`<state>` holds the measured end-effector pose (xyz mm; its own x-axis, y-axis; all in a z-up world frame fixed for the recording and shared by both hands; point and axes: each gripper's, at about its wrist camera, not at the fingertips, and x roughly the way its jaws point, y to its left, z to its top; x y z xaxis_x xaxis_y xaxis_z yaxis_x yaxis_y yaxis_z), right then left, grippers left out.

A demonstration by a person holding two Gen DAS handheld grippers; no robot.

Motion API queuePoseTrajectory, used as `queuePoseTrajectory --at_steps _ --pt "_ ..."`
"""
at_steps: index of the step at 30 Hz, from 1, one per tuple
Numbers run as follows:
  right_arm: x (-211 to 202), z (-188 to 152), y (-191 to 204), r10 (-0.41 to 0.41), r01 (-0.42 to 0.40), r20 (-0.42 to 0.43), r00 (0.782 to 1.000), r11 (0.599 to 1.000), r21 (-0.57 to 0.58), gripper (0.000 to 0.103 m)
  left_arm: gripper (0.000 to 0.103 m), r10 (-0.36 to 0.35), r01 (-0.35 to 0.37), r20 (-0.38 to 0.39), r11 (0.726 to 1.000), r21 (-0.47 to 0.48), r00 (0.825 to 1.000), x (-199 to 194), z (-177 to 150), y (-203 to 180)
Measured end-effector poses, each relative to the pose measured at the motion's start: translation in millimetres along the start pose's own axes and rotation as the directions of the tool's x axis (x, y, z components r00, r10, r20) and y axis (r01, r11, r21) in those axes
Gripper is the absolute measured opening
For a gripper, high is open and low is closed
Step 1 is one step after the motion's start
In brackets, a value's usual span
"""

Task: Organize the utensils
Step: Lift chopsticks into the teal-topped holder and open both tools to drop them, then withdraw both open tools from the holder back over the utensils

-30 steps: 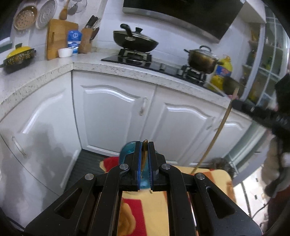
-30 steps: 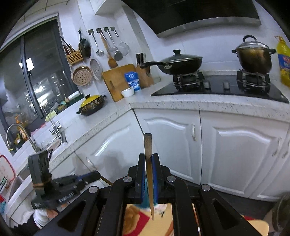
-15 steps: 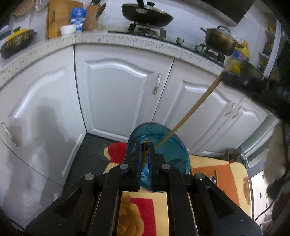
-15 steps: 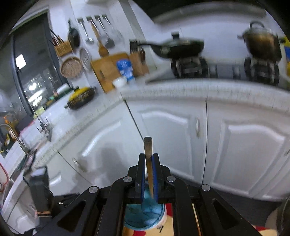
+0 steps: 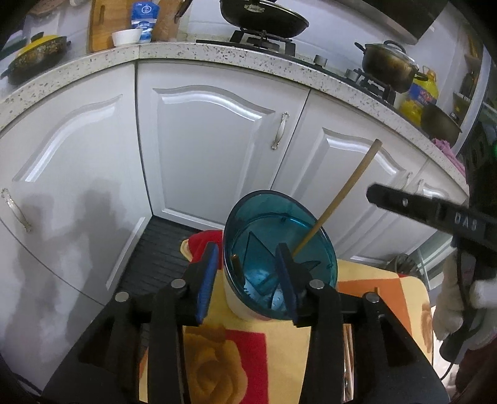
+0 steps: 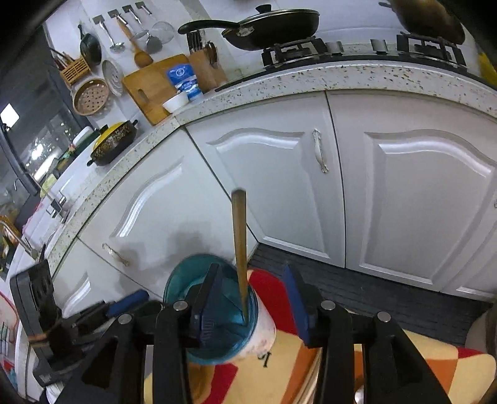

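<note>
A teal utensil holder with a white lower body is seen standing at the far end of a small table covered by a yellow, red and orange flowered cloth, in front of white cabinet doors. Its inside is divided by partitions. The left gripper is held just above the holder's near rim; its jaws are opening, and nothing is pressed between the blue pads. A short brown chopstick is seen resting inside the holder, by its left wall, clear of both pads. A second, longer chopstick is leaned out of the holder toward the upper right, its lower end down in a compartment. In the right wrist view the right gripper is likewise opening; that chopstick is seen standing between its spread pads, touched by neither, its tip inside the holder. A white-gloved hand is seen on the right gripper's handle at the right edge. On the speckled countertop beyond, a black wok, a cutting board and a yellow-lidded pot are seen
</note>
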<state>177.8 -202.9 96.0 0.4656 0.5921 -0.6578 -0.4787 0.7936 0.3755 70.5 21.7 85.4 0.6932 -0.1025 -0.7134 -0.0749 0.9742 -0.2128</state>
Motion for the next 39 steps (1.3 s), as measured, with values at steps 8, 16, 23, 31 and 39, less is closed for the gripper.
queuePoseTrajectory --at_steps 8,16,23,31,39 --pt "-18 -29 -1 -0.04 0.04 -0.001 0.999 0.999 -0.01 0.044 0.043 0.015 -0.015 0.038 1.0 -0.001 0.999 -21 -9 -8" --pt "-39 -54 0 -0.118 0.118 0.024 0.993 0.993 -0.022 0.044 0.044 0.038 -0.04 0.055 0.999 0.035 0.998 -36 -22 -27" --pt "-59 -73 4 -0.175 0.177 0.046 0.984 0.983 -0.043 0.045 0.044 0.034 -0.038 0.074 0.998 0.057 0.997 -47 -33 -44" --pt "-83 -96 -3 -0.206 0.208 0.052 0.977 0.978 -0.029 0.053 0.045 0.037 -0.045 0.085 0.994 0.099 0.996 -56 -50 -67" --pt "-103 -116 -16 -0.25 0.251 0.049 0.967 0.968 -0.009 0.053 0.045 0.02 -0.029 0.078 0.994 0.109 0.997 -60 -63 -82"
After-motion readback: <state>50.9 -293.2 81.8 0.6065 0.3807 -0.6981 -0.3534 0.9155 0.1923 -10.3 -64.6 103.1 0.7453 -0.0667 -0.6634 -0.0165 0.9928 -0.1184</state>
